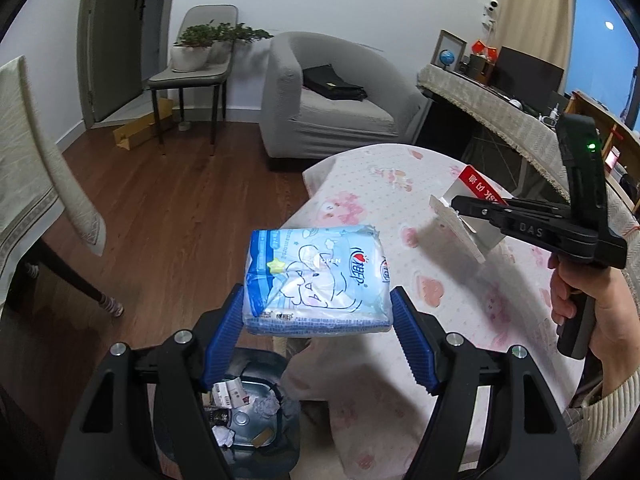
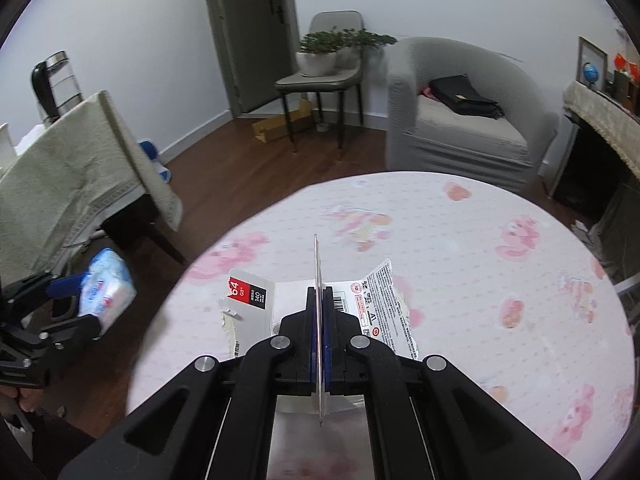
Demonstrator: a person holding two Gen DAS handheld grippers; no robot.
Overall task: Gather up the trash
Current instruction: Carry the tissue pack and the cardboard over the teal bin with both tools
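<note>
The left tongs (image 1: 318, 328) grip a blue tissue pack (image 1: 316, 276) above the trash bin (image 1: 280, 364) at 6 o'clock, which already holds crumpled scraps. The right tongs (image 2: 319, 300) are pinched tight on torn card packaging (image 2: 384, 300), lifted off the bench (image 2: 480, 248). By my reading, both drops remain.

Tissue pack (image 1: 318, 280) between jaws, above trash bin (image 1: 256, 400).

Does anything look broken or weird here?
Yes. The card pinched in the right gripper is torn packaging with ragged edges, and it stands on edge instead of lying flat. The tissue pack in the left gripper looks crumpled. A flattened cardboard box lies on the floor under the chair.
</note>
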